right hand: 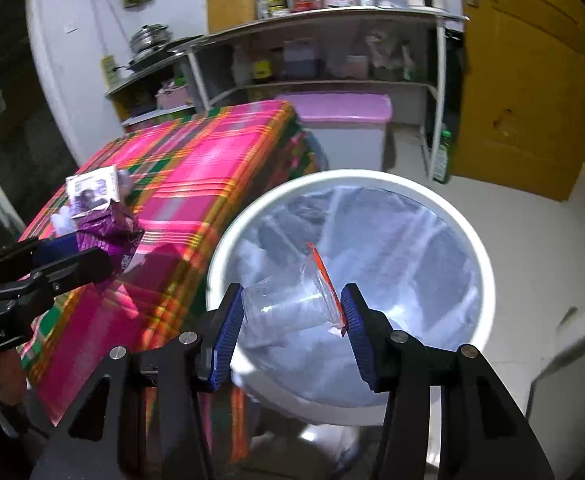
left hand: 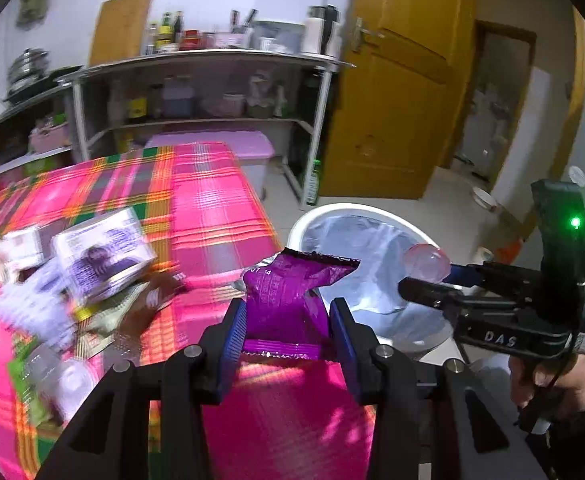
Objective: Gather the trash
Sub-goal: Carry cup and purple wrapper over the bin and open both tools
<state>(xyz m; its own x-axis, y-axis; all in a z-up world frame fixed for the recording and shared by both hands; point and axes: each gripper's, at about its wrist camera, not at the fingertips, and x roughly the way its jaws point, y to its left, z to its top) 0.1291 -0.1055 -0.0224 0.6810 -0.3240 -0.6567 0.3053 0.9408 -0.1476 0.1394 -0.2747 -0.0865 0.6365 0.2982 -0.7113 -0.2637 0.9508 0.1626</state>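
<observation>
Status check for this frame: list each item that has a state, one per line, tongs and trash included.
Left tongs: shut on purple wrapper, above the table edge.
Right tongs: shut on clear plastic bag, held over the bin.
Trash bin: open, lined, beside the table.
Boxes and wrappers: uncollected, on the plaid tablecloth.
Yellow door: ajar.

Both fisheye views are evenly lit by soft indoor light, with black vignette corners and strongly bowed shelves and door frames toward the edges. The white-and-purple cardboard box (left hand: 102,254) and wrappers beside it smear with motion blur in the left view. The pink plaid bench cloth (right hand: 196,168) looks oversaturated. A green indicator light (left hand: 575,222) flares brightly.
</observation>
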